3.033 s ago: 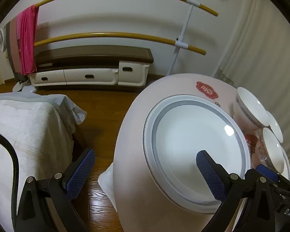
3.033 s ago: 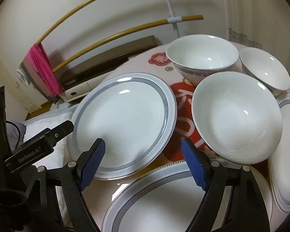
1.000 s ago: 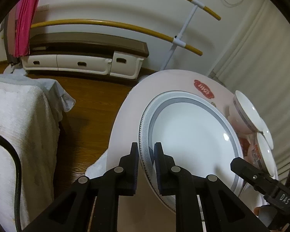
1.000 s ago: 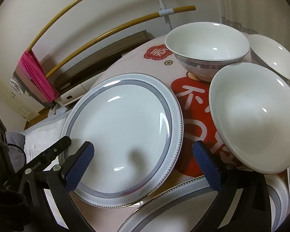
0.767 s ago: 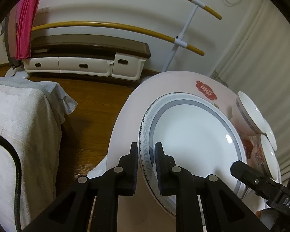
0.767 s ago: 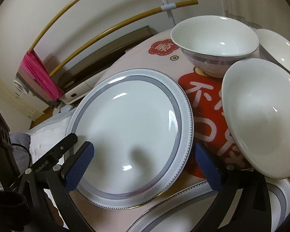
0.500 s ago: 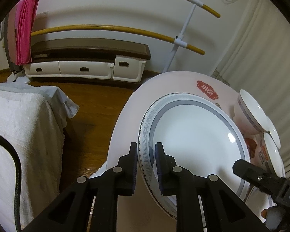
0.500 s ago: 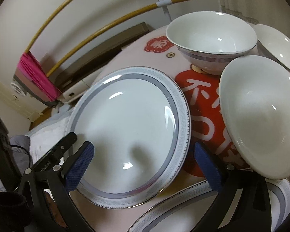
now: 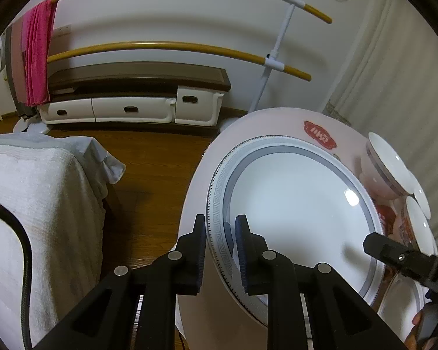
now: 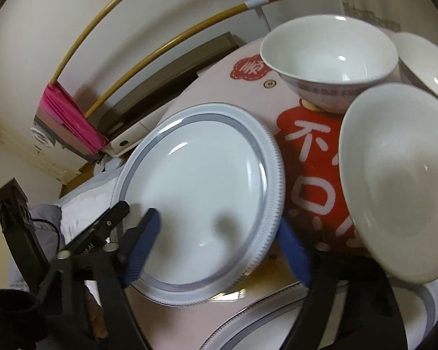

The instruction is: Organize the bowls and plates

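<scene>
While the plate (image 9: 300, 204) rim is pinched by the left gripper (image 9: 220, 250) for lifting, the right gripper (image 10: 219, 250) is closing astride its near edge, not yet gripping.

A pink towel (image 9: 36, 55) is hanging over the upper of two curved yellow rails of a drying rack (image 9: 273, 58), whose white upright is standing against the pale wall. Below the rails, a low cabinet (image 9: 137, 99) with a dark brown top and white drawers is sitting along the wall on the wooden floor (image 9: 149, 180). A bed covered in white cloth (image 9: 35, 204) is filling the left of the left wrist view, with a black cable (image 9: 20, 233) curving across it. White curtains (image 9: 394, 87) are hanging at the right. The round pink worktop (image 9: 277, 125) is showing a red printed emblem (image 9: 319, 138) and large red lettering (image 10: 312, 180).
</scene>
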Available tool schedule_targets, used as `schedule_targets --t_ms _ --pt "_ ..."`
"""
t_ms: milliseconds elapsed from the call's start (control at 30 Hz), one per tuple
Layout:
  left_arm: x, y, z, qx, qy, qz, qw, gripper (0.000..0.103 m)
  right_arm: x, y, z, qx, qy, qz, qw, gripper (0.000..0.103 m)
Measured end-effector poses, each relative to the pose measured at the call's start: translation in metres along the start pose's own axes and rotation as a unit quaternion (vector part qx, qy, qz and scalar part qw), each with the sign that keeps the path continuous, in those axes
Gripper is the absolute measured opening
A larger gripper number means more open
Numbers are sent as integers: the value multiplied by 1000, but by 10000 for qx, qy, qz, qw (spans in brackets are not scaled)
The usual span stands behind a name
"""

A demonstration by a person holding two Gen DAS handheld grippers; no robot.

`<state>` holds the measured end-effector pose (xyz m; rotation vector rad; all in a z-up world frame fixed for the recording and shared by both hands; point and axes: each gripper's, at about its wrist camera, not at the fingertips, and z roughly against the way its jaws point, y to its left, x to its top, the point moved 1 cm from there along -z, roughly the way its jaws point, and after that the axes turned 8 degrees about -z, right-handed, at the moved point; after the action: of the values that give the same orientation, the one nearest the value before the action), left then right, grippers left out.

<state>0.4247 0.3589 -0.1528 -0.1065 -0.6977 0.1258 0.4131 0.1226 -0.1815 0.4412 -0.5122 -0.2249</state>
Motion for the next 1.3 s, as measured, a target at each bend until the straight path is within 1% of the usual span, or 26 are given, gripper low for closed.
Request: schedule_targets --t_ms 67,133,200,233,267,300,367,433,500,767,933,1300 --pt "1 0 -2 3 -12 -23 10000 17 -1 0 0 -70 -43 54 10000 66" --pt "2 0 -6 -18 -2 -50 10000 18 -1 0 1 -132 -112 92 9998 59" --pt "4 0 -10 -37 27 -66 10000 19 -2 -1 0 -290 -188 164 9993 44" --pt "5 -1 -12 -26 33 -91 9999 20 -3 -3 -1 -355 -238 199 9989 40" --pt "6 -1 -15 -28 47 -124 9999 22 -3 -5 -2 -406 -249 230 9986 32" --pt "6 -2 -18 -62 72 -150 9998 26 -3 -7 -3 -436 -270 245 9984 27" --pt "8 -3 -25 -130 38 -215 9997 32 -2 -9 -4 -477 -279 240 9982 24" --pt "10 -3 -27 -87 19 -246 9997 32 -2 -9 -6 -500 -265 282 9980 23" --pt "12 0 -29 -100 -8 -192 9998 28 -1 -10 -8 -488 -242 285 9981 20" --pt "12 7 -31 -173 -116 -122 9997 22 6 -12 -16 -393 -76 169 9991 21" --pt "8 6 -23 -102 -216 -203 9995 21 5 -14 -14 -227 -166 153 9995 19" --pt "-3 0 -3 -18 -306 -256 9992 19 -3 -10 0 -19 -209 238 9995 19"
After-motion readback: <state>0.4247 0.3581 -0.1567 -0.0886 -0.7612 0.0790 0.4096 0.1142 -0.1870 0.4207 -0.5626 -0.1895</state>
